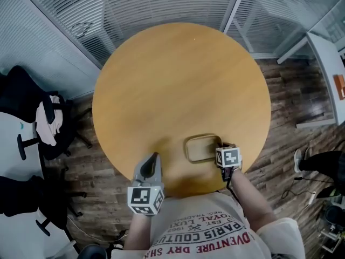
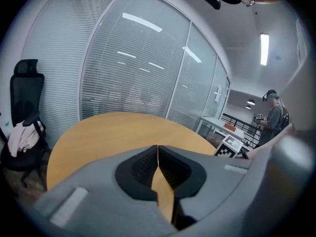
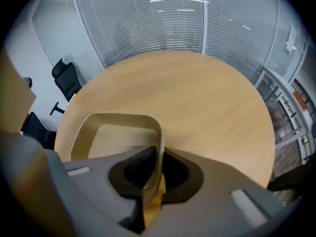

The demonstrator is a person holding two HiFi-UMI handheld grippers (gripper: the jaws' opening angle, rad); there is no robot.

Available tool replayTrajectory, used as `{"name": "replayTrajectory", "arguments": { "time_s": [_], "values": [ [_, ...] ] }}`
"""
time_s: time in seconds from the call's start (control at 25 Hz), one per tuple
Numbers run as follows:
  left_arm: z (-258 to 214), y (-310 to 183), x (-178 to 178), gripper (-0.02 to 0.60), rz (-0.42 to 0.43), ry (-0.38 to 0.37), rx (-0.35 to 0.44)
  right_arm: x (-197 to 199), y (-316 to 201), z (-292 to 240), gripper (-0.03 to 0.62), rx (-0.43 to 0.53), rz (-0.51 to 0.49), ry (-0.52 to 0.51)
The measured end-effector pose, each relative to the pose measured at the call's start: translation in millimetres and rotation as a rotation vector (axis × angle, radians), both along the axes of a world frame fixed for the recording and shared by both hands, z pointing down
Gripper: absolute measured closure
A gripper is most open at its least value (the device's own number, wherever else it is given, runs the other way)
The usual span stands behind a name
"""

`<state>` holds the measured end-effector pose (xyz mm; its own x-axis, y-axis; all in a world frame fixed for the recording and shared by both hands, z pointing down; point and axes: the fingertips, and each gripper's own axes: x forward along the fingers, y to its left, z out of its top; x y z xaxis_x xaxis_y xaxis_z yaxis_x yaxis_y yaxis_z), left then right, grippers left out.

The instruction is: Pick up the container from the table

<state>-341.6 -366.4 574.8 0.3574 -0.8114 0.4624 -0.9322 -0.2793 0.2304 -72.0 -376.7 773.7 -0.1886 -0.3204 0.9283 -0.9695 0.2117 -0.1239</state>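
A shallow beige container (image 1: 202,148) with rounded corners lies on the round wooden table (image 1: 178,80), close to the near edge. My right gripper (image 1: 222,146) points steeply down at its right side. In the right gripper view the container (image 3: 116,132) is empty, and the right gripper (image 3: 159,155) is shut on its right wall, one pad inside and one outside. My left gripper (image 1: 154,156) hovers over the table's near edge, left of the container and apart from it. In the left gripper view the left gripper (image 2: 157,151) is shut with nothing between its pads.
Black office chairs (image 1: 48,123) stand left of the table, one draped with cloth. Glass walls with blinds (image 1: 161,4) run behind it. A white desk (image 1: 329,63) is at the far right. A person (image 2: 274,115) stands in the background of the left gripper view.
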Motion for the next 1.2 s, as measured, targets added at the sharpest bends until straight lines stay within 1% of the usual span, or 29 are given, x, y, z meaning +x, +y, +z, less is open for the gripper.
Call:
{"name": "replayTrajectory", "arguments": {
  "time_s": [0.12, 0.24, 0.44, 0.72, 0.92, 1.08, 1.2],
  "values": [
    [-4, 2, -4, 0.571, -0.017, -0.008, 0.007, 1, 2, -3, 0.568, -0.001, 0.014, -0.016],
    [-10, 3, -2, 0.571, -0.020, -0.012, 0.022, -2, -1, -13, 0.582, 0.023, 0.008, -0.031],
    [-23, 6, 8, 0.571, -0.015, -0.013, 0.059, -9, -6, -39, 0.589, 0.102, -0.017, -0.065],
    [-52, 9, 17, 0.571, -0.040, -0.018, 0.117, -13, -17, -105, 0.589, 0.248, -0.049, -0.140],
    [-75, 13, 28, 0.571, -0.033, -0.030, 0.170, -18, -27, -166, 0.589, 0.404, -0.065, -0.193],
    [-94, 22, 38, 0.571, -0.023, -0.042, 0.209, -17, -27, -227, 0.589, 0.590, -0.085, -0.216],
    [-110, 19, 41, 0.571, -0.019, -0.054, 0.252, -19, -31, -266, 0.589, 0.711, -0.081, -0.274]
  ]
}}
